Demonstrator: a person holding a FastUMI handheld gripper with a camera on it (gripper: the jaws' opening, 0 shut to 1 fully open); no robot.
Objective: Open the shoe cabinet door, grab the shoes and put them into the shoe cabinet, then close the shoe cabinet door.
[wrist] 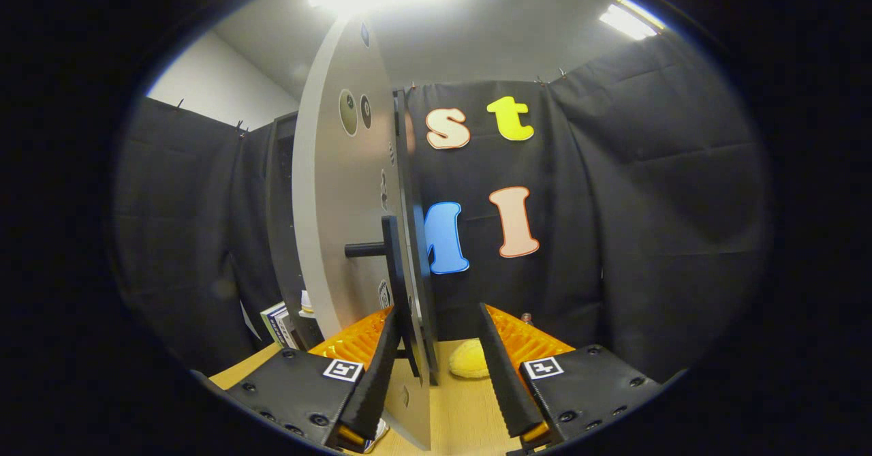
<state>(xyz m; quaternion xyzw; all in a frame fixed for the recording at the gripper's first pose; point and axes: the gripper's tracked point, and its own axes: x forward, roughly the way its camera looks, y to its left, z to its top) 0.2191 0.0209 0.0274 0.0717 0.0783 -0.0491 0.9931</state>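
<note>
The shoe cabinet door (334, 190), a pale grey panel with a dark edge, stands swung out and is seen nearly edge-on. Its black bar handle (389, 255) sticks out on a short peg. My gripper (438, 310) is open. The door's lower edge runs between the fingers, close against the left finger (378, 367), while the right finger (501, 374) stands apart from it. The dark cabinet body (281, 204) is behind the door on the left. A rounded yellow item (469, 360), possibly a shoe, lies on the wooden table (463, 415) just ahead between the fingers.
A stack of books (278, 323) and a small white bottle (307, 300) sit at the cabinet's foot on the left. Black cloth walls close the booth behind and on both sides.
</note>
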